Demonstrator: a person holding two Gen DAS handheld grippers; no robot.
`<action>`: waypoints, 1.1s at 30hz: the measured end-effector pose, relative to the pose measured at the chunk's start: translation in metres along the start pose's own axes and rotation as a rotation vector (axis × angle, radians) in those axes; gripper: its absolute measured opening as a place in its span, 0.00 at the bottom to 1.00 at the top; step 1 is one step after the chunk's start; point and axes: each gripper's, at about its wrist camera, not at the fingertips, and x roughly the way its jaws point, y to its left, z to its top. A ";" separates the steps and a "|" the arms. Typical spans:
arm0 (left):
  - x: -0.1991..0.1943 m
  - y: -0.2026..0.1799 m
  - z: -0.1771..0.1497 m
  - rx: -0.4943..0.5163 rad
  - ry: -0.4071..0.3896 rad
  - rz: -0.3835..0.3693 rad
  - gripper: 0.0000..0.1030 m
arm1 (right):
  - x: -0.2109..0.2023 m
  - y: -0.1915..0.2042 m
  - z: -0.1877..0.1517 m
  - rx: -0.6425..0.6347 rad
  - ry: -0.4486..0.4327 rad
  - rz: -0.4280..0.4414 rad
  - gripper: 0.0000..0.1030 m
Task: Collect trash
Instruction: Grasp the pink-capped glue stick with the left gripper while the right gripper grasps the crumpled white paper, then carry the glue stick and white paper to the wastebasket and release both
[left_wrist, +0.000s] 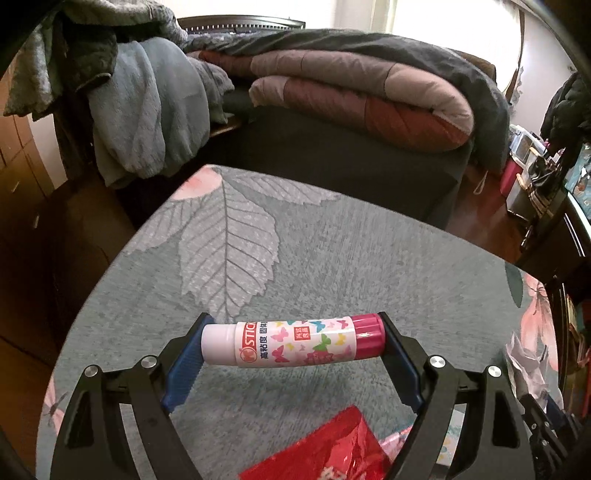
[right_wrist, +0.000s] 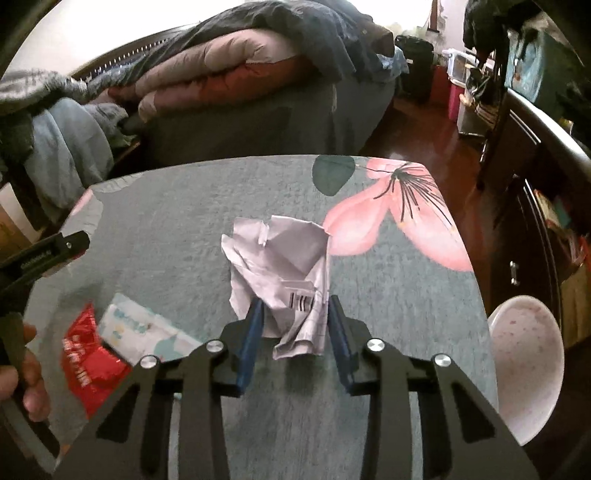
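Observation:
My left gripper (left_wrist: 293, 341) is shut on a glue stick (left_wrist: 295, 343), white with a butterfly print and a pink cap, held crosswise by its two ends above the table. My right gripper (right_wrist: 295, 321) is shut on a crumpled sheet of white paper (right_wrist: 284, 266) with a barcode, held just above the table. A red foil wrapper (right_wrist: 86, 354) and a white tissue packet (right_wrist: 140, 328) lie on the table at the left of the right wrist view. The red wrapper also shows under the left gripper (left_wrist: 332, 450). The paper shows at the right edge of the left wrist view (left_wrist: 524, 362).
The table (left_wrist: 332, 258) has a grey-green cloth with leaf and pink flower prints. A white bin or bowl (right_wrist: 524, 362) stands beside the table's right edge. A bed with folded quilts (left_wrist: 351, 96) lies beyond the table. Dark furniture (right_wrist: 535, 192) is at right.

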 end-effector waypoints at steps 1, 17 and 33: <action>-0.003 0.000 0.000 0.003 -0.005 -0.002 0.84 | -0.004 0.001 -0.001 0.000 -0.007 -0.002 0.34; -0.090 -0.058 -0.018 0.122 -0.119 -0.147 0.84 | -0.102 -0.046 -0.044 0.105 -0.166 0.035 0.34; -0.139 -0.190 -0.072 0.343 -0.126 -0.368 0.84 | -0.146 -0.167 -0.102 0.308 -0.213 -0.091 0.35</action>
